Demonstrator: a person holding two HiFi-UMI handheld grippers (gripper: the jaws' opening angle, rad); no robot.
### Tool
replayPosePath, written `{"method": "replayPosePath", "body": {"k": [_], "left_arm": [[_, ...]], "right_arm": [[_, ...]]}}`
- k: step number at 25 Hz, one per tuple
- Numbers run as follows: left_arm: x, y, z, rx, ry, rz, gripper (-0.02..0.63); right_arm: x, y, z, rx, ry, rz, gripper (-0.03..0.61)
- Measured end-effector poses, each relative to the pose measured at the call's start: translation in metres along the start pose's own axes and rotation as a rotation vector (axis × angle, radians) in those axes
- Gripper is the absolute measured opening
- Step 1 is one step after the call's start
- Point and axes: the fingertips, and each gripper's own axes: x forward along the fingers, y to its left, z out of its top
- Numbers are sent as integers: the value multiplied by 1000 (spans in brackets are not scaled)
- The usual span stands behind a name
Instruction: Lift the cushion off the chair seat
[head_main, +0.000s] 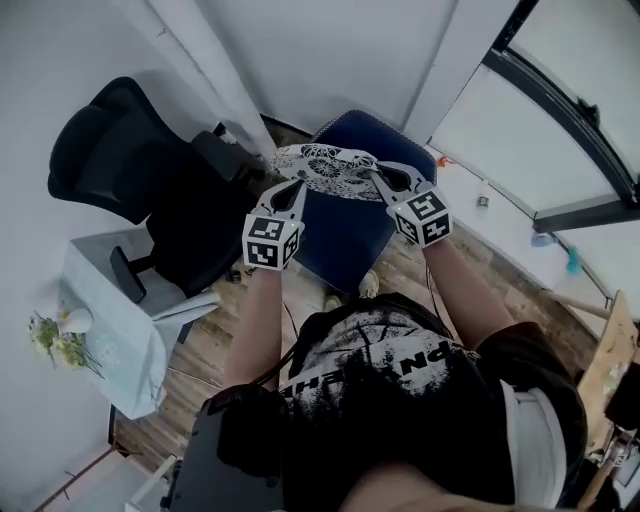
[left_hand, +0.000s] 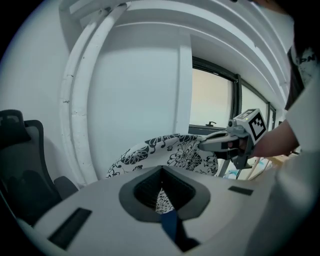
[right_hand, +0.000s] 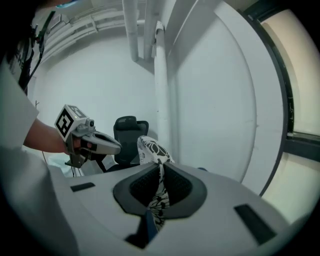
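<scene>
Two grippers are pinching the black-and-white floral cushion (head_main: 325, 168). The left gripper (head_main: 297, 187) is clamping its jaws on the cushion's left edge and the right gripper (head_main: 376, 178) on its right edge (each gripper view is showing patterned fabric squeezed flat between the jaws). The cushion is hanging between them in the air above the seat of the blue chair (head_main: 345, 235). A black office chair (head_main: 130, 160) is standing just beside it, to the left in the head view.

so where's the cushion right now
Top centre of the head view, the cushion hangs pinched between the left gripper and right gripper, over the blue chair.
</scene>
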Motion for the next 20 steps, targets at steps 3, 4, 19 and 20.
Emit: {"method": "replayPosePath", "body": {"k": [3, 4, 19, 20], "left_arm": [[-3, 4, 17, 7, -36, 18, 12], [-4, 5, 23, 11, -50, 23, 12], [-2, 3, 48, 33, -96, 35, 12], [-2, 2, 47, 33, -94, 35, 12]], "right_arm": [[-8, -6, 26, -12, -46, -2, 29], [-10, -8, 34, -17, -61, -3, 29], [-22, -9, 64, -50, -121, 12, 29], [-21, -8, 63, -44, -118, 18, 29]]}}
